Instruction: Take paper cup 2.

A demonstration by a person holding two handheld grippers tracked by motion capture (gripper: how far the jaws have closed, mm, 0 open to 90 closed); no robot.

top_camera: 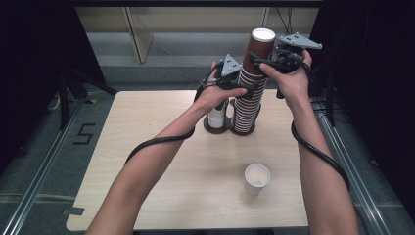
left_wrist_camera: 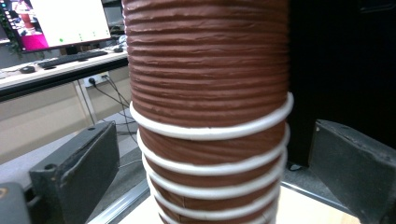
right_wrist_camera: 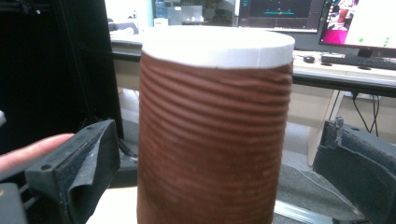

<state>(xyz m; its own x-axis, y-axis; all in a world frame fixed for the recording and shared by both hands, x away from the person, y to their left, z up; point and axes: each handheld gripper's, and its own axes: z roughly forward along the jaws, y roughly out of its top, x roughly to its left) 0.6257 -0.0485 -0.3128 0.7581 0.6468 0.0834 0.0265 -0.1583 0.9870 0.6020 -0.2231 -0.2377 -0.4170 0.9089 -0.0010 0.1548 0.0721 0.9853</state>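
A tall stack of brown ribbed paper cups [top_camera: 249, 93] stands upside down near the upper middle of the high view, at the far side of the worktop [top_camera: 161, 161]. The topmost cup [top_camera: 260, 49] sits raised above the rest, its white base uppermost.

The left gripper [top_camera: 240, 88] is level with the middle of the stack. In the left gripper view its fingers [left_wrist_camera: 79, 168] stand released on either side of the stack's white rims [left_wrist_camera: 212, 133], a gap visible on each side.

The right gripper [top_camera: 266, 61] is at the upper right of the high view, around the topmost cup. In the right gripper view its fingers [right_wrist_camera: 77, 165] flank that cup [right_wrist_camera: 212, 140], again spread apart with a gap on both sides.

Just left of the stack's foot, a shorter cup with a white band [top_camera: 216, 117] stands on the worktop, partly behind the left hand [top_camera: 218, 93]. A single white cup [top_camera: 257, 178] stands upright, mouth up, in the lower middle of the high view, well apart from the stack.
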